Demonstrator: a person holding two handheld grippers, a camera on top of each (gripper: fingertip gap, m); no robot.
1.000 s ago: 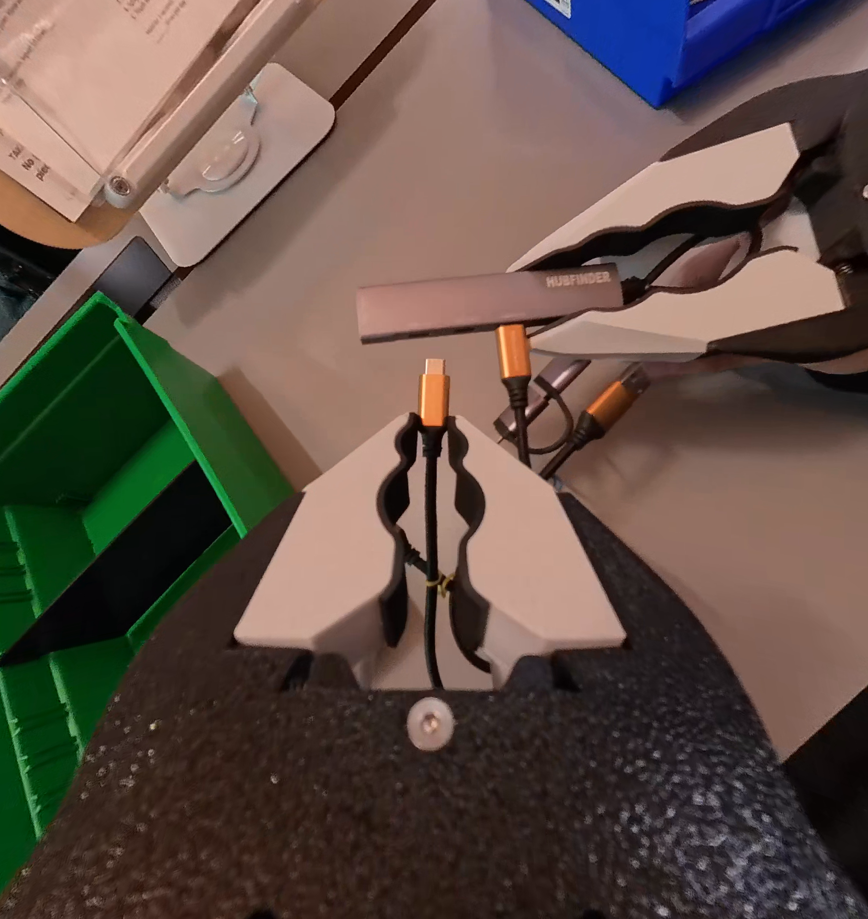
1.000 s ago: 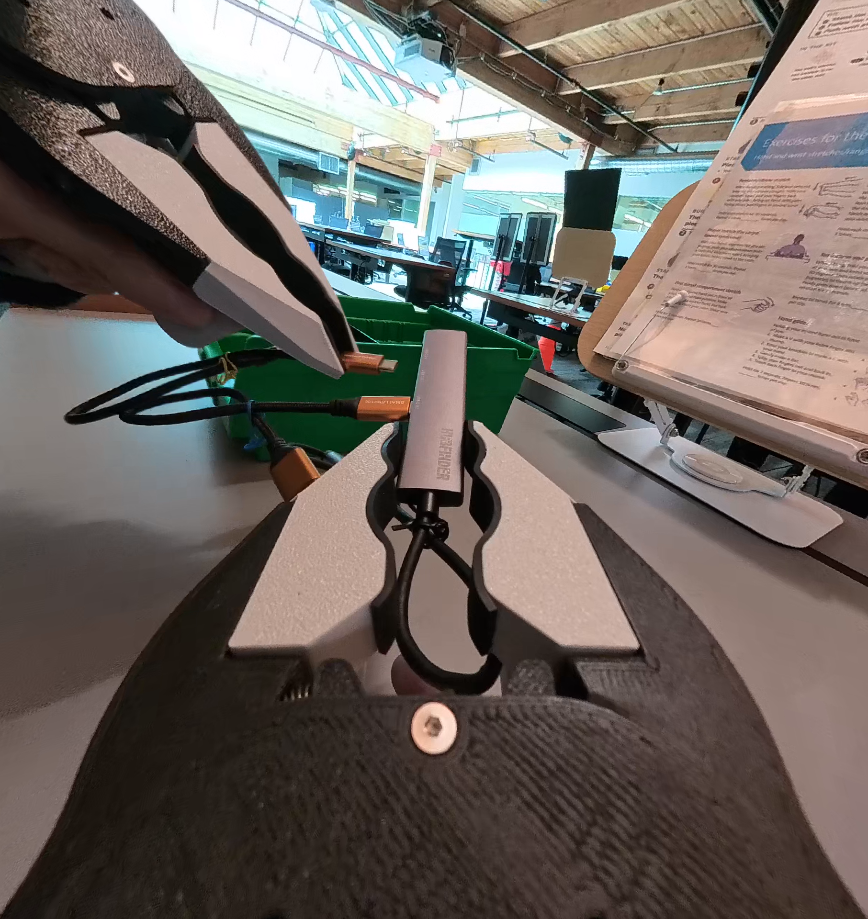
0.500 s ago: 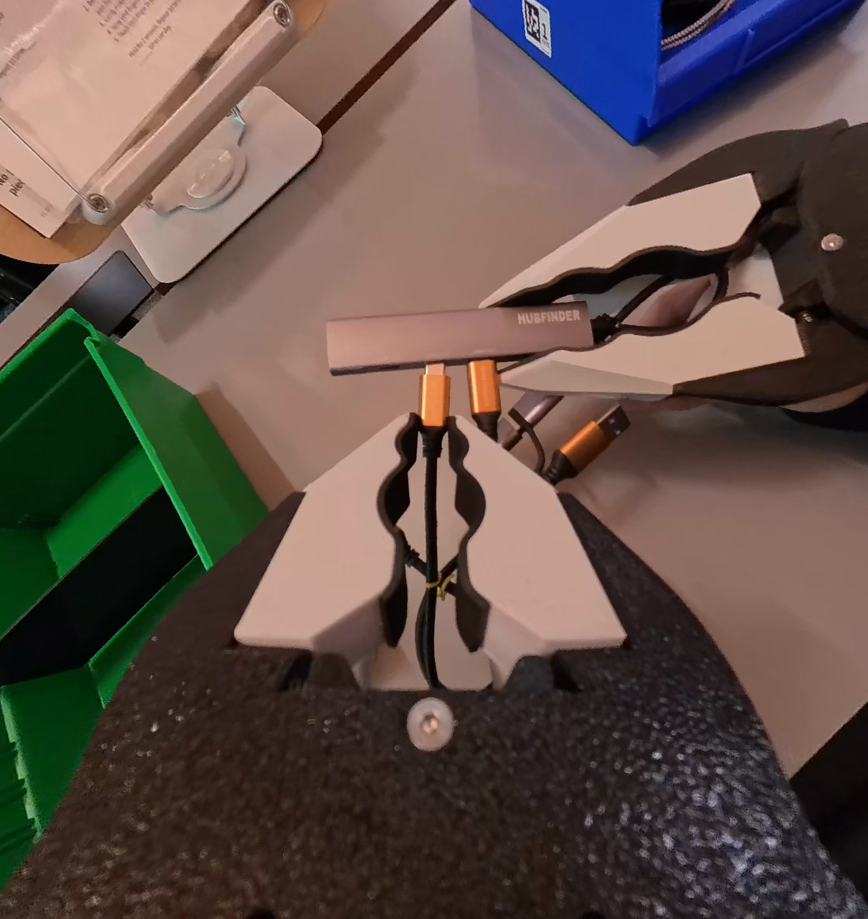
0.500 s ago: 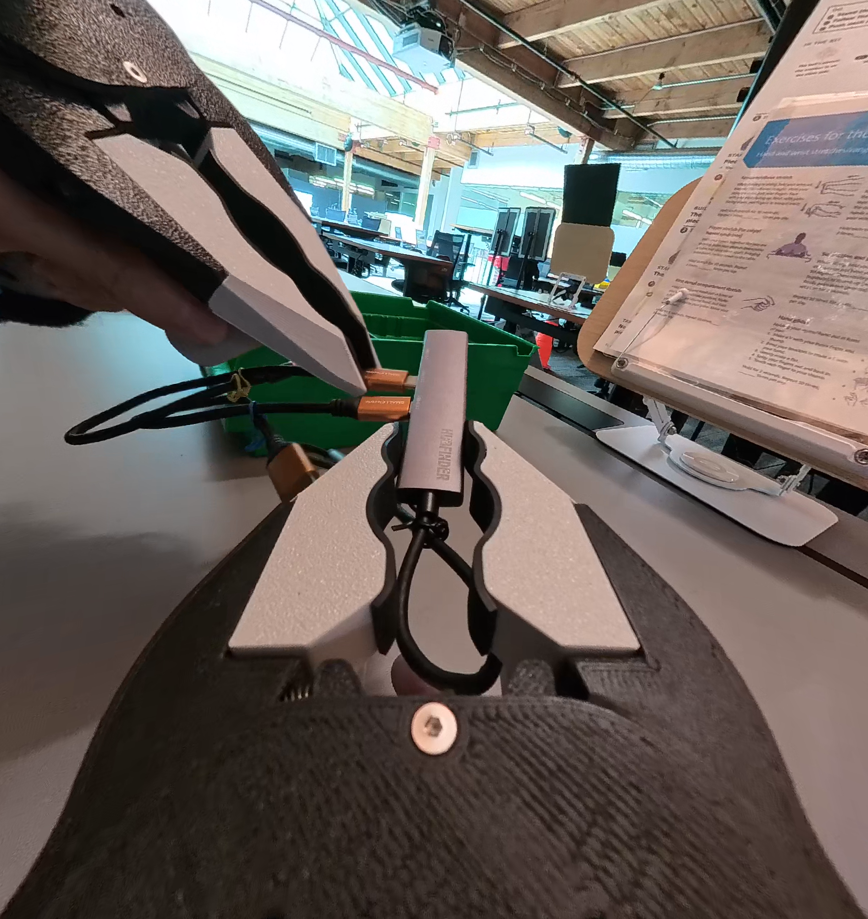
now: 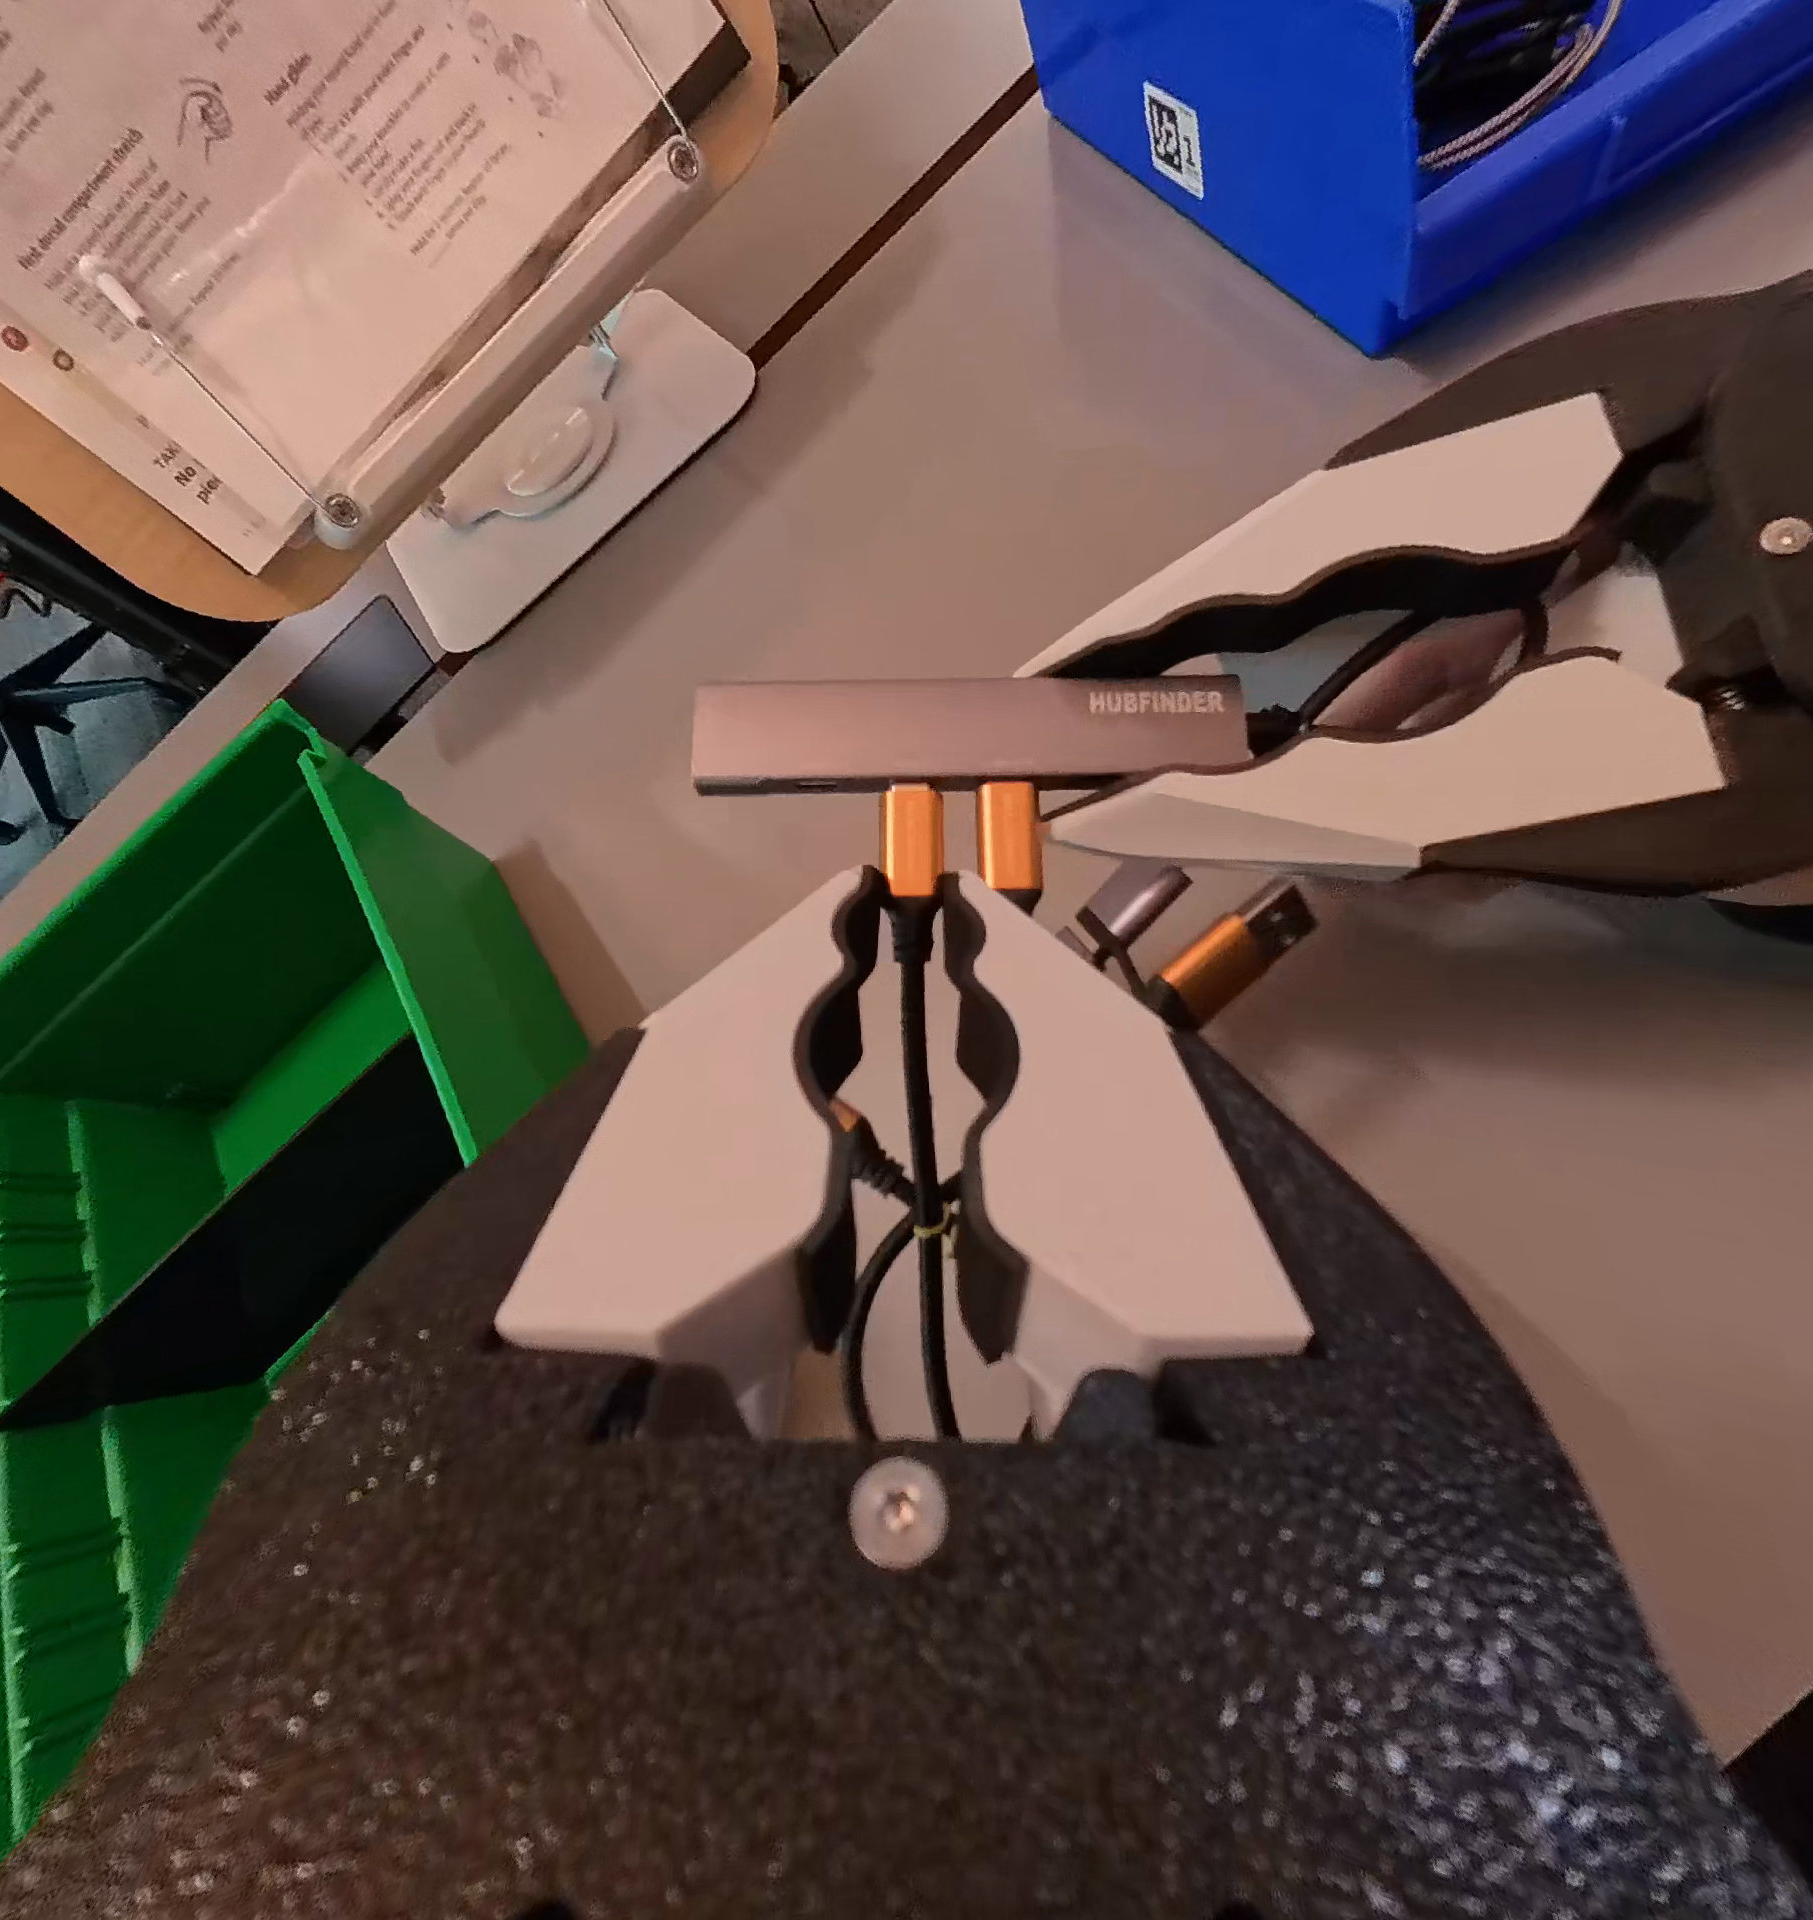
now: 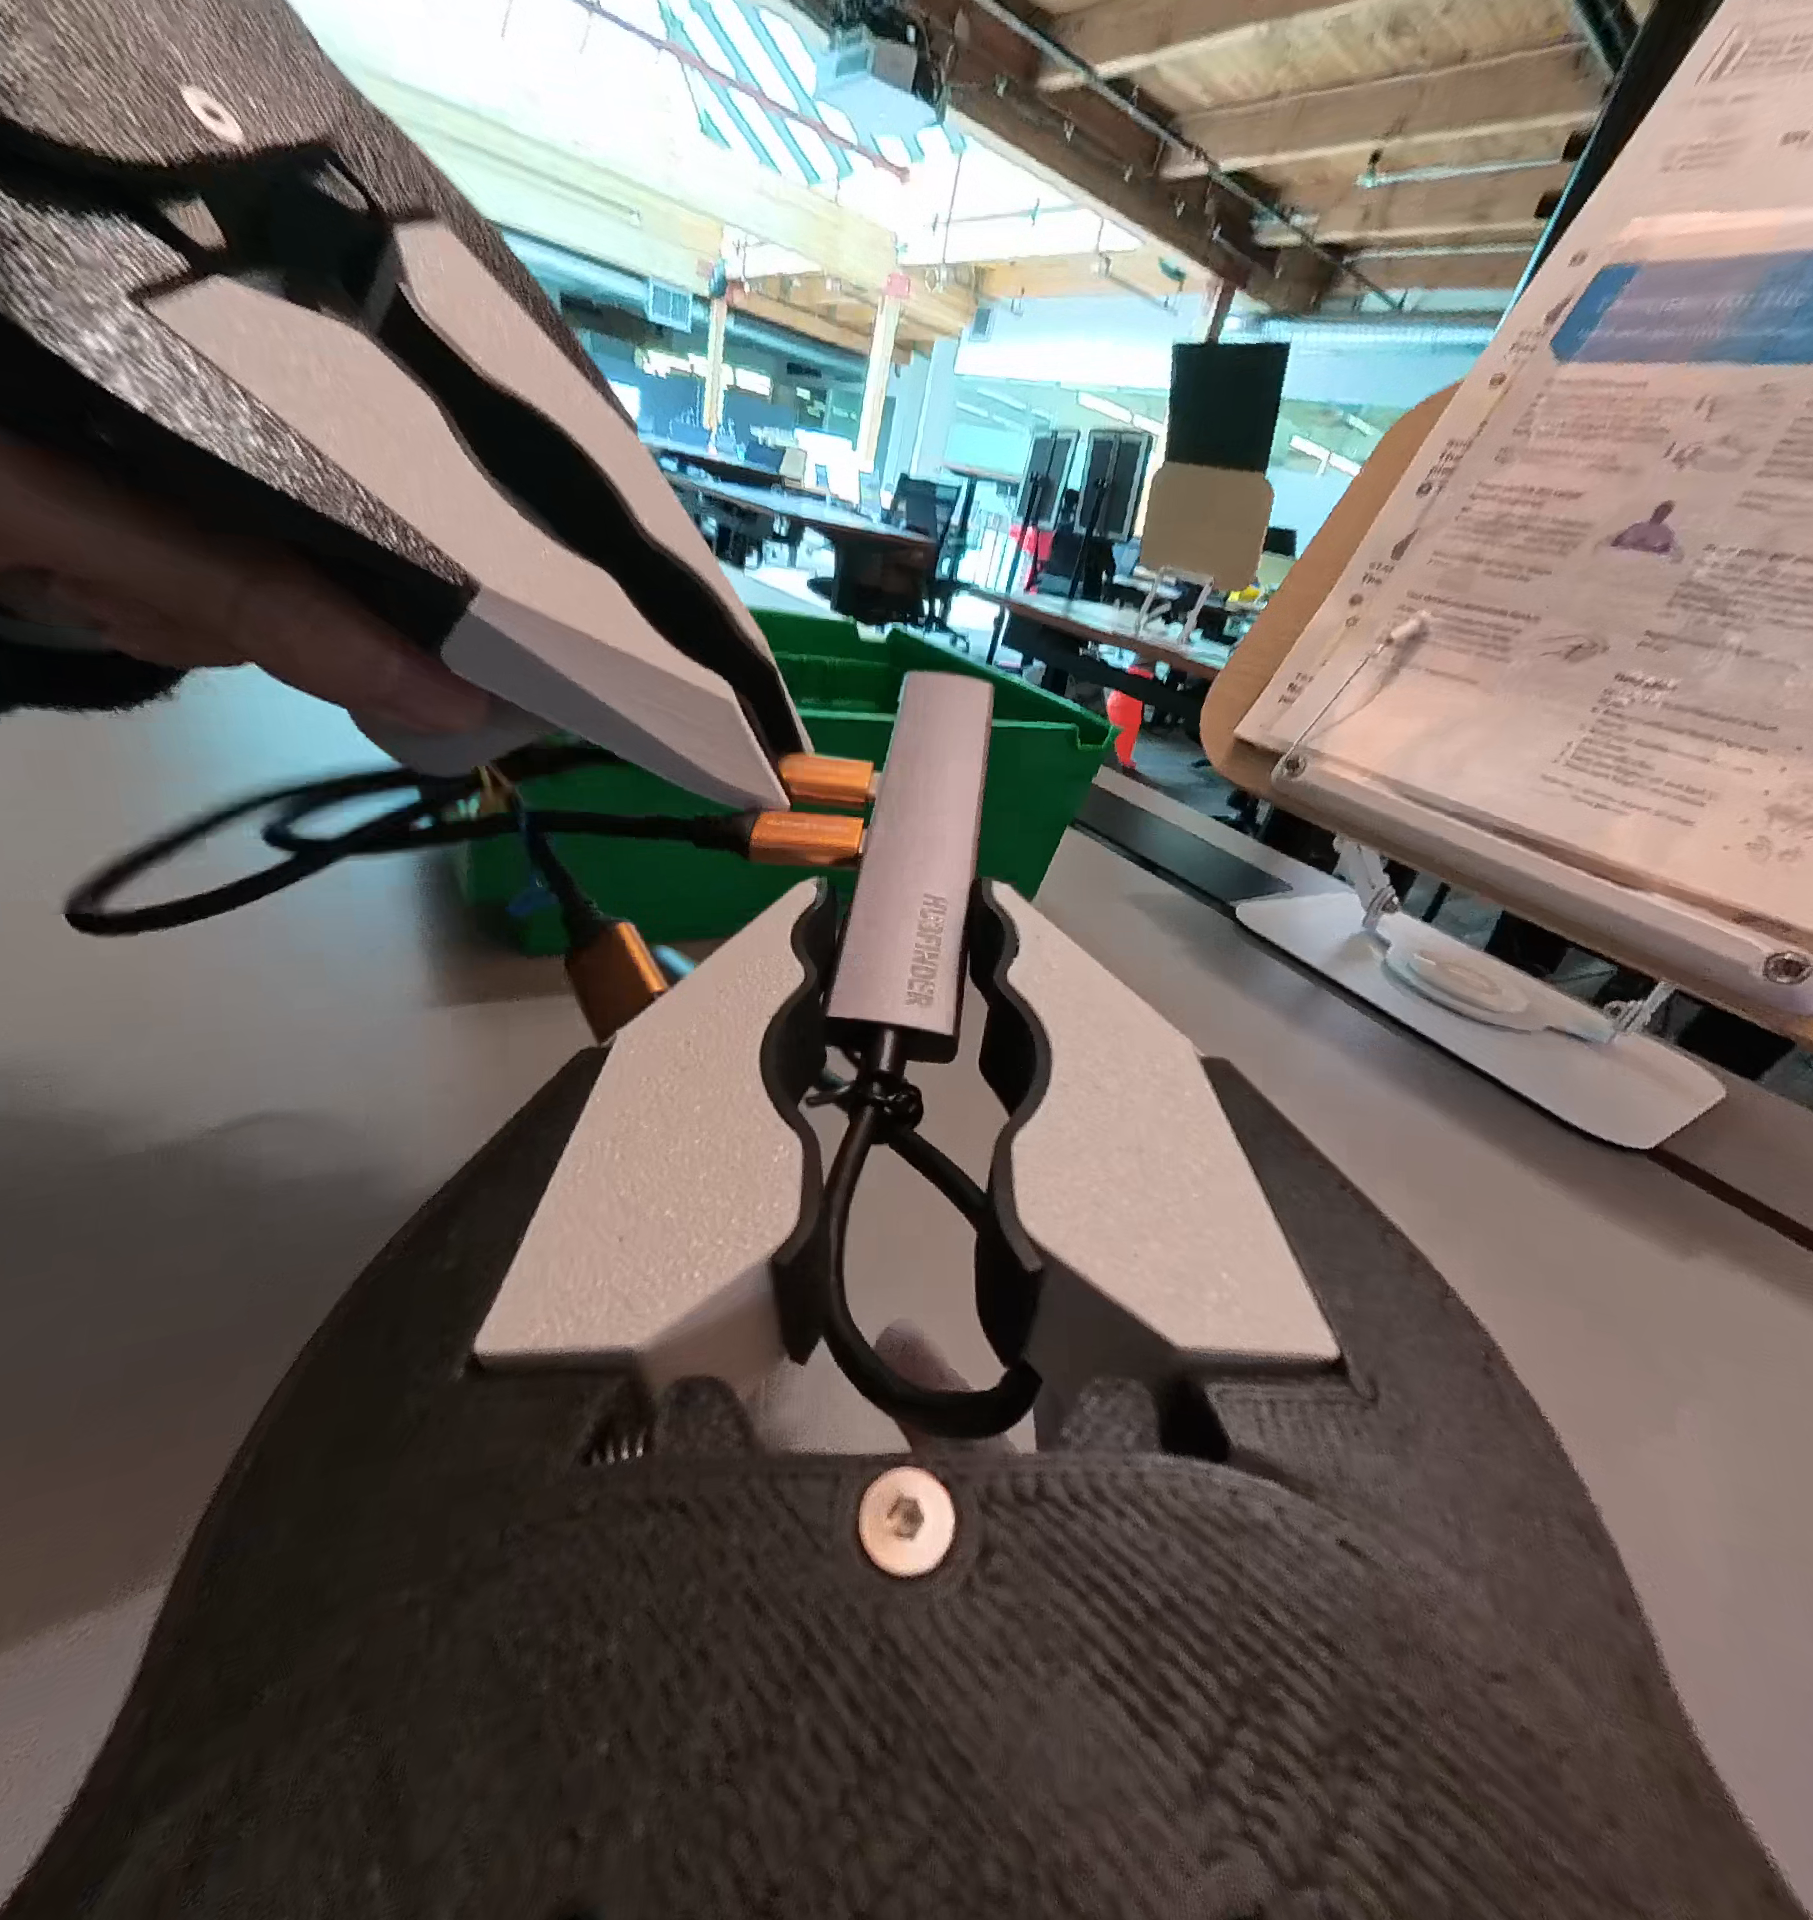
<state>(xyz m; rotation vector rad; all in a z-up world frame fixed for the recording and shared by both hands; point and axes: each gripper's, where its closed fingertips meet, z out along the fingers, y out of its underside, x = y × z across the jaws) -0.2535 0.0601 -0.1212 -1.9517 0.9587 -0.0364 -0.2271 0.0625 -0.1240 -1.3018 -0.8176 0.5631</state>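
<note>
The left gripper (image 5: pixel 912 894) is clenched on an orange metal plug (image 5: pixel 912 840) with a black cable, its tip seated in the long edge of the slim grey metal hub (image 5: pixel 969 722). The right gripper (image 6: pixel 897 914) clamps that hub by its cable end, above the grey table (image 5: pixel 1037 436). If the plug goes in tilted, it could jam or twist the hub loose. A second ago plug and hub stood apart; now they meet, beside a second orange plug (image 5: pixel 1008 836).

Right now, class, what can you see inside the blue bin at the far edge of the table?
Inside the blue bin, only a few looped cables show through its open front. The bin's walls and the picture's edge hide the rest.
</note>
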